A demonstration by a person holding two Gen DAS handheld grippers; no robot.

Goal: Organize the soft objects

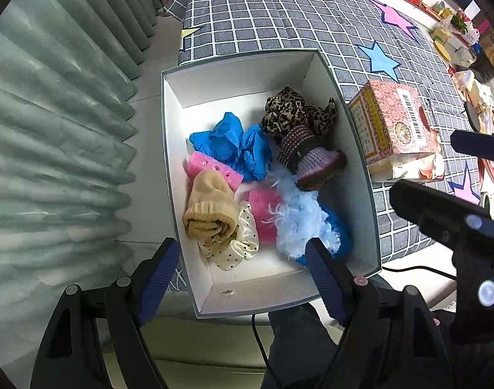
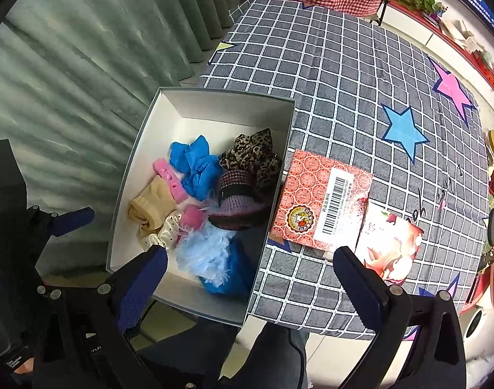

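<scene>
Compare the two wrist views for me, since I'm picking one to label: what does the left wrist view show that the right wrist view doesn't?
Only the left wrist view shows the hole in the box's near wall and the open right claw reaching in from the side.

Only the right wrist view shows the floral packet beside the red patterned box clearly.

Both show the grey box with the leopard scrunchie, blue gloves, tan sock and light blue feathery piece inside.

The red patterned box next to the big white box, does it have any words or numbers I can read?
Red patterned cardboard box: a white label with a barcode and small print, too small and blurred to read.
Round yellow emblem on the same box: unreadable.
Flowery end of the box: faint characters, unreadable.
White open storage box: no text visible.
</scene>
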